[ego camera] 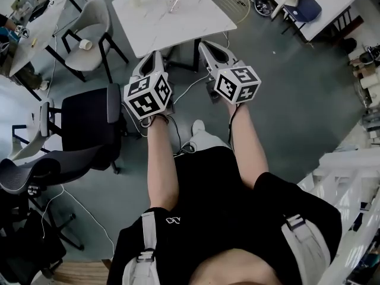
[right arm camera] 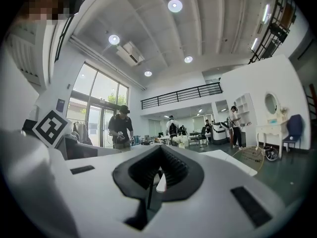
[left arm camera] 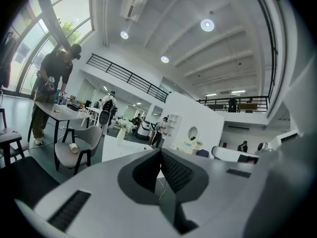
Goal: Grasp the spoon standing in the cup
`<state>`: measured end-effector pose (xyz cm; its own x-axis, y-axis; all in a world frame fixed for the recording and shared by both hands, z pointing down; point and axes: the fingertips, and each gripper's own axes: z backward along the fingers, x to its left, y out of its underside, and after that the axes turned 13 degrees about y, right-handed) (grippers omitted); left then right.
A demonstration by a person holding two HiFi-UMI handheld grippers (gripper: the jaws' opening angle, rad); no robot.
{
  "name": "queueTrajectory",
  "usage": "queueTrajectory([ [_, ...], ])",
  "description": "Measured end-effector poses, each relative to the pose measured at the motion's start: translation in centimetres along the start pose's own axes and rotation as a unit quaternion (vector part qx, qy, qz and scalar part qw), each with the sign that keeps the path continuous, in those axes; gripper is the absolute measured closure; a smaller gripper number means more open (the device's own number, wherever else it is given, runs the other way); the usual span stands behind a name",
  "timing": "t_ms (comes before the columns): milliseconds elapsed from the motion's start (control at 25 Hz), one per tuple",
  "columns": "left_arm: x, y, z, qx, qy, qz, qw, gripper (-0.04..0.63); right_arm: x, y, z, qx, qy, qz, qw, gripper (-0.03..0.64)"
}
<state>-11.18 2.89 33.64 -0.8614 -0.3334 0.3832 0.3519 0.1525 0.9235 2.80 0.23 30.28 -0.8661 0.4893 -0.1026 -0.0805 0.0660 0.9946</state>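
Head view: you had both grippers out ahead of your body, just below the white table [ego camera: 178, 28] at top centre.
Left gripper [ego camera: 155, 56]: its own view showed the jaws together on nothing.
Right gripper [ego camera: 202, 44]: its jaws were likewise closed and empty in its own view.
Spoon and cup: only the head view showed a small thing [ego camera: 174, 3] on the table top. It was too small to tell as the cup with the spoon, and well apart from both grippers.
Paper cup [left arm camera: 73, 147]: it lay on a grey chair [left arm camera: 62, 155] at lower left, and the right gripper view missed it.
Marker cube [right arm camera: 49, 127]: the right gripper view alone caught it at its left edge.
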Motion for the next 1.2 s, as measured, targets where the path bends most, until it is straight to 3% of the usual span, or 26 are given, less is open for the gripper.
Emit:
queueTrajectory([
  [800,2.4,-1.9,-6.8,-0.035,0.019,-0.007,0.9992,0.580,-5.7,0.1,-5.4,-0.014,0.022,-0.023,0.999,0.611],
  [1080,4.4,0.3,-11.1,-0.005,0.011,-0.014,0.9998,0.580,-8.5,3.4,-9.8,0.028,0.031,-0.018,0.999,0.611],
  [1200,5.6,2.2,-13.2,0.016,0.003,-0.005,0.9998,0.580,-9.3,5.1,-11.6,0.054,0.033,0.008,0.998,0.611],
])
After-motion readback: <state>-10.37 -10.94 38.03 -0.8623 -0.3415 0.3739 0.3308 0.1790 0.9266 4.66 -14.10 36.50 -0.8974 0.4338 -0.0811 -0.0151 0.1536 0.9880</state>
